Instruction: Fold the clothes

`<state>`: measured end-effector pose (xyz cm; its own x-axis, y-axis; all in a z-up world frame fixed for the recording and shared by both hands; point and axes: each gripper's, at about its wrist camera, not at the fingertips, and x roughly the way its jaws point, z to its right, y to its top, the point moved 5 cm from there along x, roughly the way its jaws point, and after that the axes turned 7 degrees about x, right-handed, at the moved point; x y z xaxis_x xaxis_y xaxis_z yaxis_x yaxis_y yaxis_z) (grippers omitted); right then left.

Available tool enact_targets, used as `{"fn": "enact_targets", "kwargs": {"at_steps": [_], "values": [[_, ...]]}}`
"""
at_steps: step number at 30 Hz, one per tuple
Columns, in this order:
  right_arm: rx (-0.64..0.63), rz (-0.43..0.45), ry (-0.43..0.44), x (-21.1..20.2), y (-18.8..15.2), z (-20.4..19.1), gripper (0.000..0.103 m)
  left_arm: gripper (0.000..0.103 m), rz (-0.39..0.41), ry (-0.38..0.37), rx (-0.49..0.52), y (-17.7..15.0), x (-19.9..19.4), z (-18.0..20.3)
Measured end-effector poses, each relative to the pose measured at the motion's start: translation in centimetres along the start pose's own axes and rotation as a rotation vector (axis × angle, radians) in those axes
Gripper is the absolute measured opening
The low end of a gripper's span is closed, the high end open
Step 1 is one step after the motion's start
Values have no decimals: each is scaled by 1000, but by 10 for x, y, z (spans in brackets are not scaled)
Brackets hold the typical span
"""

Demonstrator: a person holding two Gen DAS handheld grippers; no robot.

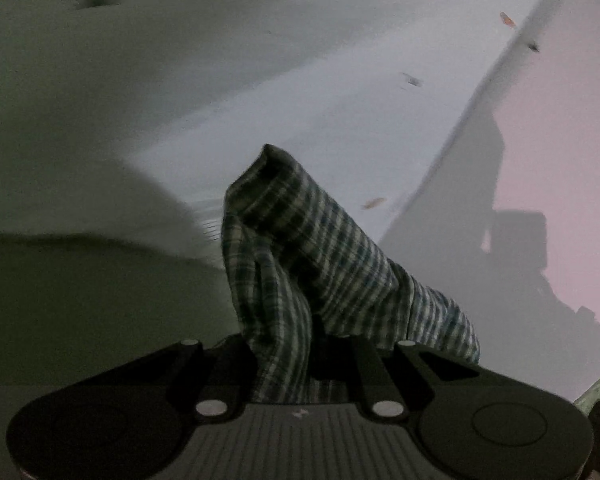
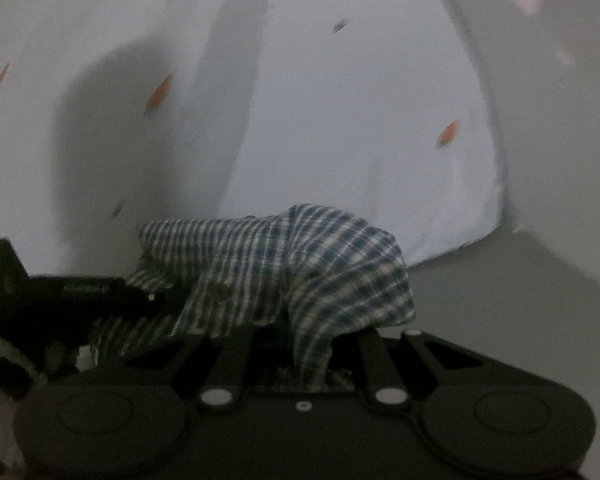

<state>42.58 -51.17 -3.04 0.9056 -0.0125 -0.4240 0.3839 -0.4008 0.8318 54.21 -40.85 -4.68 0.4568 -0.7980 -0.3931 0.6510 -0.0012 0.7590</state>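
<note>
woven plaid cloth shirt, matt white sheet

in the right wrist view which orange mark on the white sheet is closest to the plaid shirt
The orange mark on the right, above the plaid shirt's right shoulder of fabric; the other two sit higher up and further left on the white sheet.

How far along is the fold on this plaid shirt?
Early. Done: both grippers have hold of it, the left gripper and right gripper each shut on the plaid shirt. In hand: bunched fabric lifted off the white sheet. Left: no neat fold visible yet.
</note>
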Motion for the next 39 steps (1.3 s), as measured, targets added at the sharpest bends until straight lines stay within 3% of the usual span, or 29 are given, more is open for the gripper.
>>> {"fn": "enact_targets", "kwargs": {"at_steps": [6, 10, 12, 13, 14, 15, 16, 18, 21, 23, 26, 27, 30, 31, 33, 35, 39], "values": [[191, 125, -73, 11, 45, 94, 12, 11, -102, -56, 210, 47, 141, 86], [271, 173, -180, 34, 61, 156, 12, 12, -196, -94, 351, 58, 245, 127], [306, 175, -270, 49, 65, 189, 24, 23, -251, -68, 382, 55, 302, 135], [314, 156, -348, 59, 62, 207, 44, 30, -282, -40, 398, 51, 333, 137], [306, 121, -432, 73, 58, 226, 56, 34, -316, 7, 424, 46, 362, 135], [291, 85, -500, 83, 52, 242, 65, 36, -349, 56, 449, 40, 385, 132], [276, 50, -566, 94, 46, 257, 63, 38, -375, 104, 473, 34, 402, 128], [245, 14, -653, 104, 39, 279, 63, 39, -376, 170, 513, 23, 420, 119], [188, 41, -680, 107, 36, 288, 60, 47, -342, 209, 559, 12, 426, 113], [99, 63, -639, 116, 35, 277, 40, 52, -286, 199, 547, 8, 420, 111], [11, 23, -553, 142, 26, 273, 32, 59, -263, 133, 491, -3, 421, 105], [57, -12, -553, 152, 21, 279, 32, 60, -273, 122, 485, -11, 423, 101], [195, -122, -575, 179, 2, 297, 32, 60, -357, 200, 487, -40, 433, 80], [225, -137, -577, 181, -1, 301, 32, 61, -375, 206, 439, -44, 434, 71], [232, -126, -578, 171, 4, 302, 37, 61, -365, 189, 318, -40, 431, 57], [229, -126, -586, 160, 7, 301, 51, 61, -365, 205, 250, -29, 423, 53], [194, -162, -564, 131, 7, 288, 57, 61, -332, 243, 252, -11, 387, 62]]}}
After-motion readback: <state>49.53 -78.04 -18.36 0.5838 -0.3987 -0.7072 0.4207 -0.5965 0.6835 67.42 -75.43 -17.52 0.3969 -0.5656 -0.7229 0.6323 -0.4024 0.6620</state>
